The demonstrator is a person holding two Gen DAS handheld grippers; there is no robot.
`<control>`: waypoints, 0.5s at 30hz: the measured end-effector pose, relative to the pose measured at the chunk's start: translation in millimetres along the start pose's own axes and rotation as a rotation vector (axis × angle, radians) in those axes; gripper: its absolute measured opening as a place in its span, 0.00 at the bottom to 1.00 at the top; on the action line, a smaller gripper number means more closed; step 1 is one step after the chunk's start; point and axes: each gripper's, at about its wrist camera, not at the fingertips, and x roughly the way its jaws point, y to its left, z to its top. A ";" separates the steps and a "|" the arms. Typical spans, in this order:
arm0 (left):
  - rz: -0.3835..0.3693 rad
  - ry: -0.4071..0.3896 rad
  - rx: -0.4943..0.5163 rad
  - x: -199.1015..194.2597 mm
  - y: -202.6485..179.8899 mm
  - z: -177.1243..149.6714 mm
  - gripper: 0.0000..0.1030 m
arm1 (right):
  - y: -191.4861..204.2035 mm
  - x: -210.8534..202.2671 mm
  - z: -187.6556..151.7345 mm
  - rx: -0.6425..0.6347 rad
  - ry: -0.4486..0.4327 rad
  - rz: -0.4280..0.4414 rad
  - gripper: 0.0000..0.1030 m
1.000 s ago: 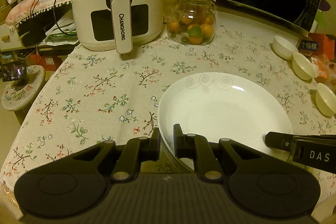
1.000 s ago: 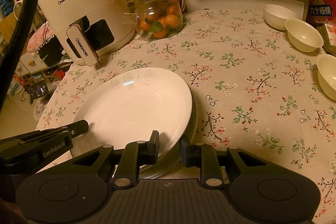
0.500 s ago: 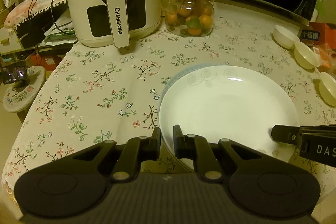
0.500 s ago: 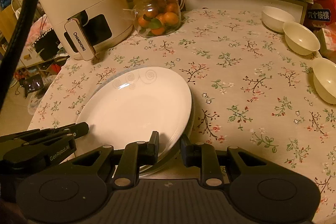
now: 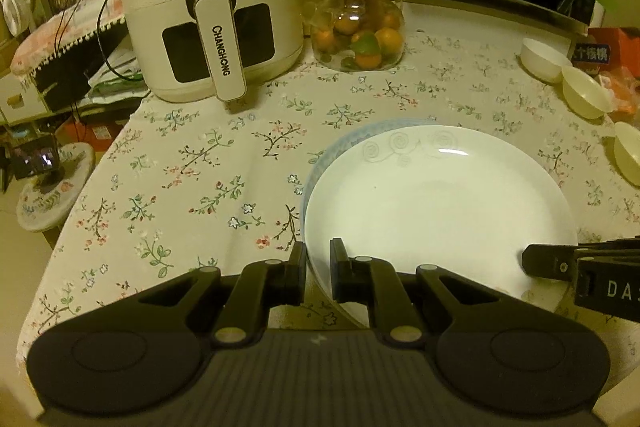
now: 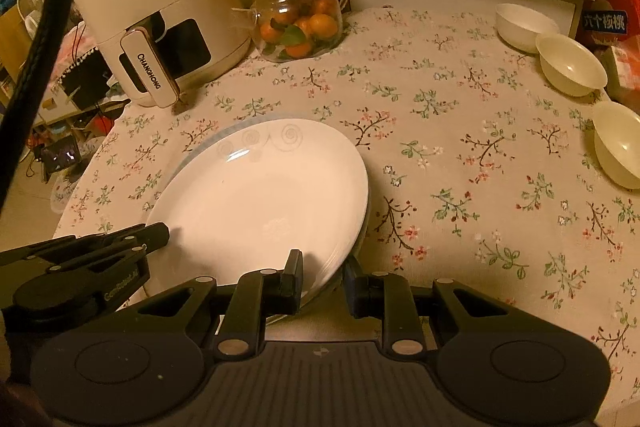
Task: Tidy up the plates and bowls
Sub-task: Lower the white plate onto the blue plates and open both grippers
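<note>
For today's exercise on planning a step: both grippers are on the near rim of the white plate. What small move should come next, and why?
Probably lower the white plate the rest of the way, then open both grippers. The left gripper and right gripper each pinch its near rim, and a blue-rimmed plate peeks out beneath its far edge, so it looks almost stacked. The three bowls wait at the right.

The top plate (image 5: 436, 195) now sits lower than a second ago: in the left wrist view its far edge drops toward the cloth (image 5: 200, 163), and a blue-rimmed plate (image 5: 344, 139) comes into sight under it, peeking out at the far left. In the right wrist view the same blue rim (image 6: 208, 151) appears beyond the top plate (image 6: 264, 199), and the gap between the two at the near edge narrows.
</note>
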 end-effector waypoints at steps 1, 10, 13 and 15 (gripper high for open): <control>0.005 -0.002 0.007 -0.1 -1.1 -0.3 0.10 | -0.7 0.9 -0.3 0.005 0.004 0.000 0.21; 0.021 -0.011 0.026 0.4 -4.1 -0.6 0.10 | -2.6 2.7 -1.6 0.018 0.006 0.004 0.21; 0.034 -0.017 0.037 1.2 -6.1 -0.2 0.10 | -4.7 4.4 -2.5 0.023 0.008 0.004 0.21; 0.040 -0.020 0.039 2.1 -6.8 -0.3 0.10 | -3.9 4.7 -2.5 0.017 0.005 -0.001 0.21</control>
